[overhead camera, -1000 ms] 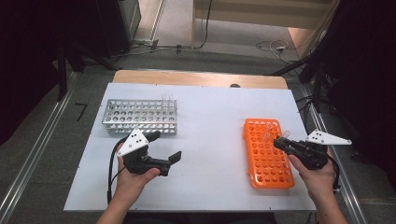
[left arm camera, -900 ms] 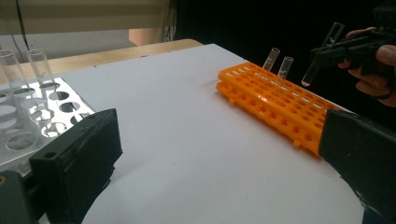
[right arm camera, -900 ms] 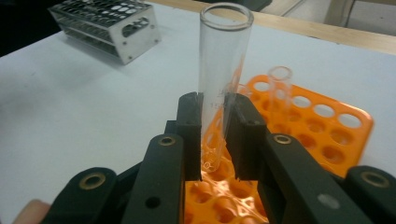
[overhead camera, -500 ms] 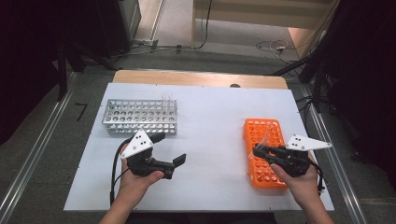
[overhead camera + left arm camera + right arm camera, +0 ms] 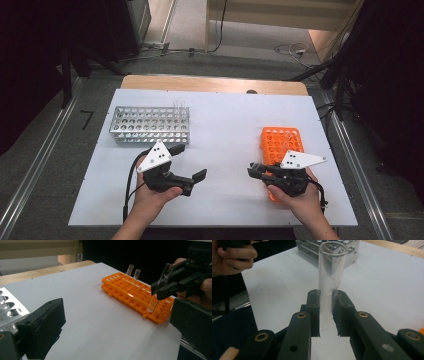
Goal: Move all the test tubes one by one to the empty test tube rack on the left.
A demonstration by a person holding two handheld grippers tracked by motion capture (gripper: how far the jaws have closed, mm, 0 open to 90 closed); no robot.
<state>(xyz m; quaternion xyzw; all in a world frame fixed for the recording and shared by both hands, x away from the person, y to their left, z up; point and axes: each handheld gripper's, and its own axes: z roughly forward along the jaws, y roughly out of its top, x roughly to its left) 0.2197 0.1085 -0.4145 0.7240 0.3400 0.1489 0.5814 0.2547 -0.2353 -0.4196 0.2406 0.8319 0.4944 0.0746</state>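
My right gripper (image 5: 254, 170) is shut on a clear empty test tube (image 5: 330, 272), which stands upright between its pads. In the left gripper view the test tube (image 5: 153, 302) hangs by the near corner of the orange rack (image 5: 130, 290), its tip just above the table. Two more clear tubes (image 5: 133, 272) stand in the rack's far end. The orange rack (image 5: 281, 142) lies at the table's right. My left gripper (image 5: 189, 162) is open and holds nothing, low over the table, in front of the metal rack (image 5: 150, 125).
The metal rack (image 5: 352, 252) stands at the back left with clear tubes (image 5: 179, 106) at its right end. White table surface (image 5: 225, 125) stretches between the two racks. A wooden strip (image 5: 210, 84) runs along the far edge.
My right gripper has moved left with the tube, from over the orange rack to its left edge. The left gripper has barely shifted.
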